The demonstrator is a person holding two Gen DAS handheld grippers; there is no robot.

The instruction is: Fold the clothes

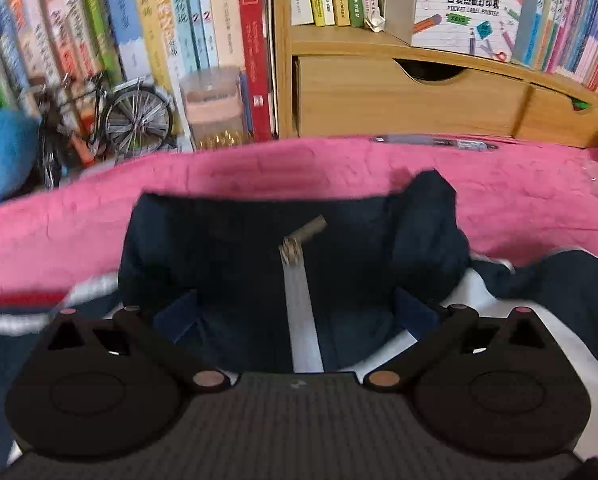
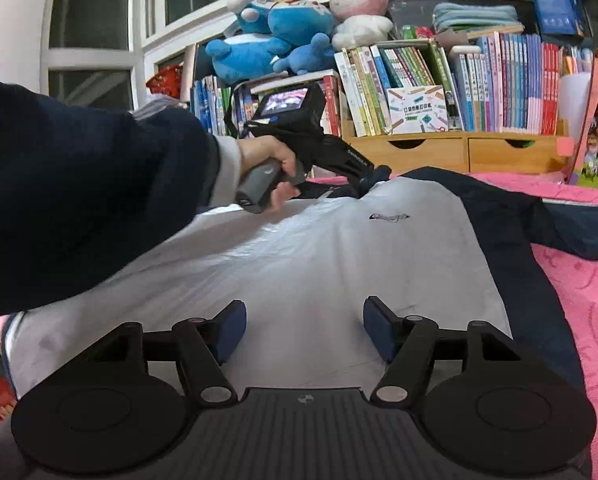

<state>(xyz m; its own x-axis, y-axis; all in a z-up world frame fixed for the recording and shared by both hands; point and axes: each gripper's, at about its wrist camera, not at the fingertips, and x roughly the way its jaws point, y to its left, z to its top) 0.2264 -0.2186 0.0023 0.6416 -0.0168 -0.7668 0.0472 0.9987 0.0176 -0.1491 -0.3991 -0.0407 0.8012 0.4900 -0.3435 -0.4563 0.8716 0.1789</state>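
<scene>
pink blanket | left claw spread around jacket collar | right claw spread, empty

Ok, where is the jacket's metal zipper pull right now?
In the left wrist view, the brass-coloured zipper pull sits centre, atop the white zipper tape on the navy collar, ahead of the left gripper.

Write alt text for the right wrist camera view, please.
The open right gripper hovers over the white panel of a navy and white jacket spread on a pink blanket. Beyond, a hand aims the left gripper at the jacket's collar, before a crowded bookshelf.
</scene>
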